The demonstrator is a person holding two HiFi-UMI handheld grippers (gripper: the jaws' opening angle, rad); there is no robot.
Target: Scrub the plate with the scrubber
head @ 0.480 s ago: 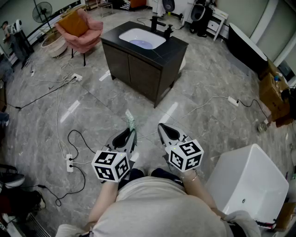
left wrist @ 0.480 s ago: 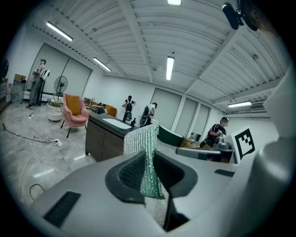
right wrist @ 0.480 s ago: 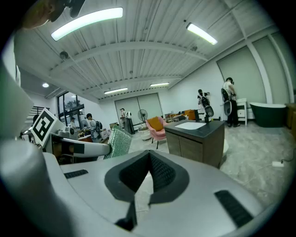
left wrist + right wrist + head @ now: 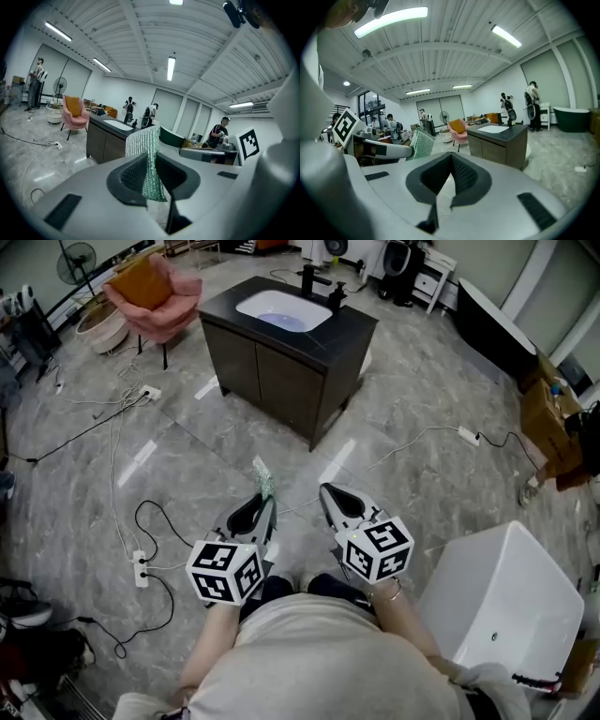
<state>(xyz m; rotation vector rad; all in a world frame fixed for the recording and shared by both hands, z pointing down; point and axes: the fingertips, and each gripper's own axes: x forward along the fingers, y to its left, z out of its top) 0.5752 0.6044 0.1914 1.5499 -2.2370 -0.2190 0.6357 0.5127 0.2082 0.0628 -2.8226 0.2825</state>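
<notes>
A green-and-silver mesh scrubber [image 4: 149, 161] sticks up from between the jaws of my left gripper [image 4: 263, 503], which is shut on it; its tip [image 4: 264, 480] shows in the head view, and it appears off to the left [image 4: 415, 144] in the right gripper view. My right gripper [image 4: 328, 495] is held beside the left one, shut with nothing between its jaws [image 4: 451, 165]. Both point toward a dark vanity cabinet [image 4: 281, 367] with a white sink basin [image 4: 282, 311] a few steps ahead. No plate is visible in any view.
Cables and power strips [image 4: 141, 570] trail across the marble floor at left. A pink armchair [image 4: 155, 296] stands beyond the cabinet on the left. A white box-shaped unit [image 4: 506, 601] sits close on my right. Several people stand in the background.
The cabinet and the floor have shifted slightly in the head view as the camera moved; both grippers keep their places and their states.
</notes>
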